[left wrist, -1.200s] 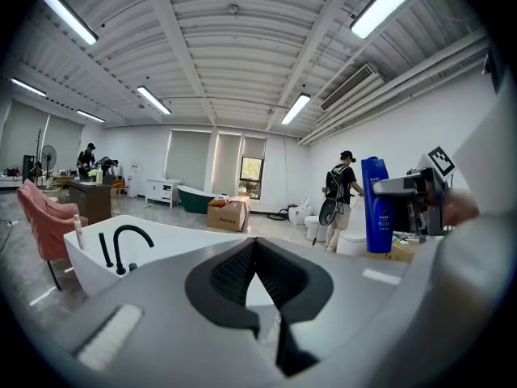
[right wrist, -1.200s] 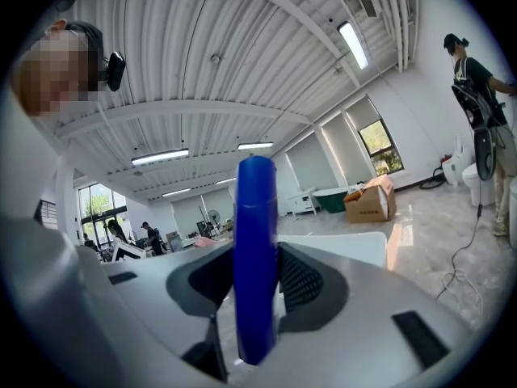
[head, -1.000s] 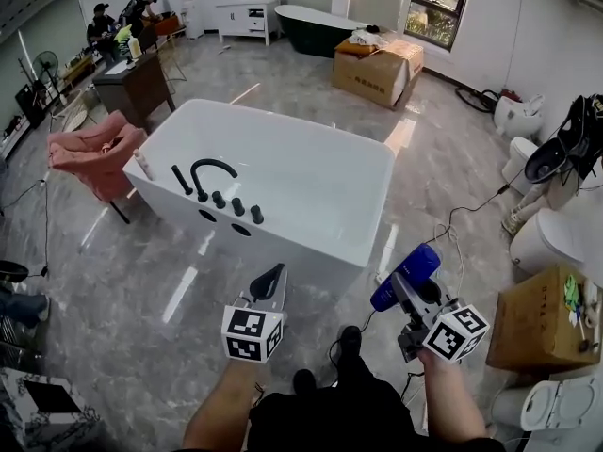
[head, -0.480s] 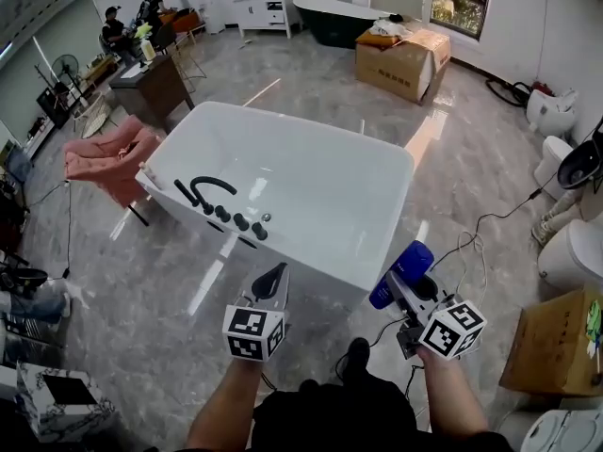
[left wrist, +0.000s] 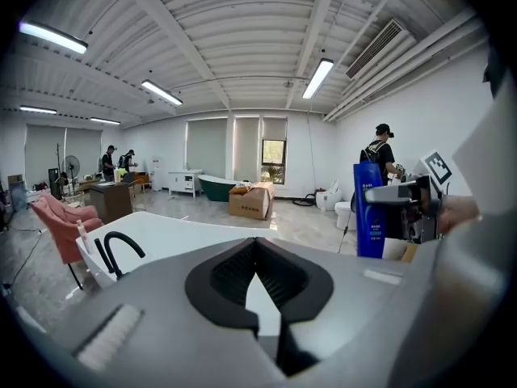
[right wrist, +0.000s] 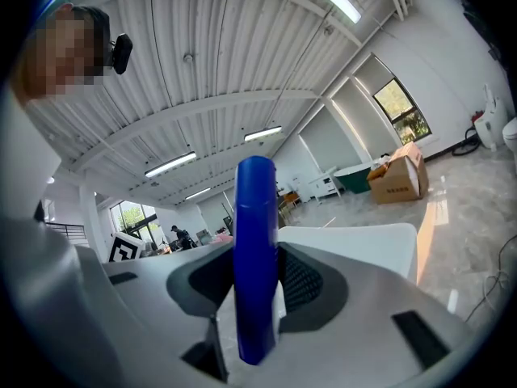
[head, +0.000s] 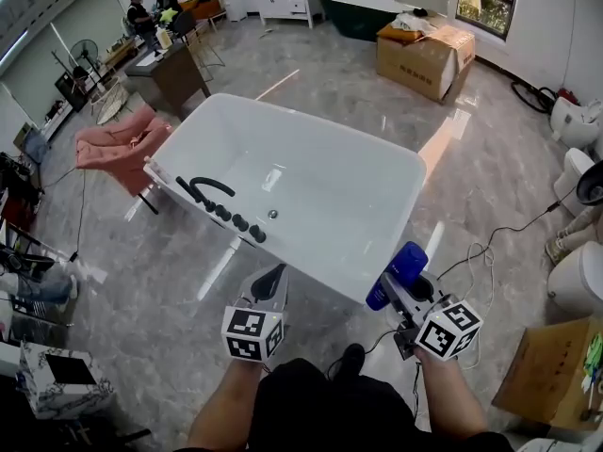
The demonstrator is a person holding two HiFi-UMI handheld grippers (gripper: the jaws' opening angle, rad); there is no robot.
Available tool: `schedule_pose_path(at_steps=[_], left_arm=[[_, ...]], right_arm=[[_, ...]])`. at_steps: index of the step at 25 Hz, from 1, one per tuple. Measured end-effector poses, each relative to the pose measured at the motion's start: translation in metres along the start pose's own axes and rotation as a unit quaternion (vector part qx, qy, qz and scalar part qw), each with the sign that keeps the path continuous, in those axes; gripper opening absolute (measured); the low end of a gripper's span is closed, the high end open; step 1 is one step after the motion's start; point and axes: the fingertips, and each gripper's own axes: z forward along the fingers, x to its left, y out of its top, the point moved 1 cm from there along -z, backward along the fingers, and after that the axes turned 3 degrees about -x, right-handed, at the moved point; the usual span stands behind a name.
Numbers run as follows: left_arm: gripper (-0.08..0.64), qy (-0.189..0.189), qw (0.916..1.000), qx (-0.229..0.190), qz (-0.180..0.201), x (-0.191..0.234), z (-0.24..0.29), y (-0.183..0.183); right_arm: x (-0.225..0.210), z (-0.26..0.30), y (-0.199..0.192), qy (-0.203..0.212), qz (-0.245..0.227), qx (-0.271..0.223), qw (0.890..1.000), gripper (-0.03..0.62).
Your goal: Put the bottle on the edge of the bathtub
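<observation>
A blue bottle stands in my right gripper, whose jaws are shut on its body; it hangs just off the near right corner of the white bathtub. In the right gripper view the bottle rises upright between the black pads, with the tub's rim behind it. My left gripper hovers near the tub's front wall, shut and holding nothing. The left gripper view shows those jaws closed, the bathtub beyond them and the bottle at the right.
A black faucet with several knobs sits on the tub's left rim. A pink chair stands to its left. Cables trail over the floor on the right, near toilets and cardboard boxes. People stand at the far back.
The head view has shifted, and the bathtub now lies closer to both grippers. The bottle stays gripped and has drawn nearer the tub's near right corner.
</observation>
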Motion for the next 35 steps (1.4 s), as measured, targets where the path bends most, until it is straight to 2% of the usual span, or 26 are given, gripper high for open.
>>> schedule_pose_path(at_steps=[8, 12, 19, 27, 31, 35], left_arm=[[0.009, -0.004, 0.9999, 0.014, -0.006, 0.009, 0.023, -0.01], [0.009, -0.02, 0.9994, 0.027, -0.006, 0.02, 0.042, -0.019], [0.009, -0.028, 0.9981, 0.034, -0.043, 0.032, 0.074, -0.047], [0.009, -0.05, 0.9948, 0.054, -0.069, 0.043, 0.101, -0.087], [0.009, -0.054, 0.9932, 0.061, -0.083, 0.044, 0.107, -0.106], [0.009, -0.056, 0.9917, 0.068, -0.093, 0.044, 0.112, -0.125]], right_arm=[[-0.025, 0.02, -0.011, -0.008, -0.005, 0.023, 1.0, 0.154], [-0.036, 0.042, -0.018, -0.013, -0.011, 0.043, 0.999, 0.155], [-0.055, 0.071, -0.041, -0.019, -0.019, 0.079, 0.996, 0.155], [-0.057, 0.107, -0.092, -0.021, -0.025, 0.132, 0.991, 0.155], [-0.055, 0.116, -0.12, -0.015, -0.046, 0.17, 0.984, 0.155], [-0.059, 0.121, -0.146, -0.011, -0.046, 0.195, 0.98, 0.154]])
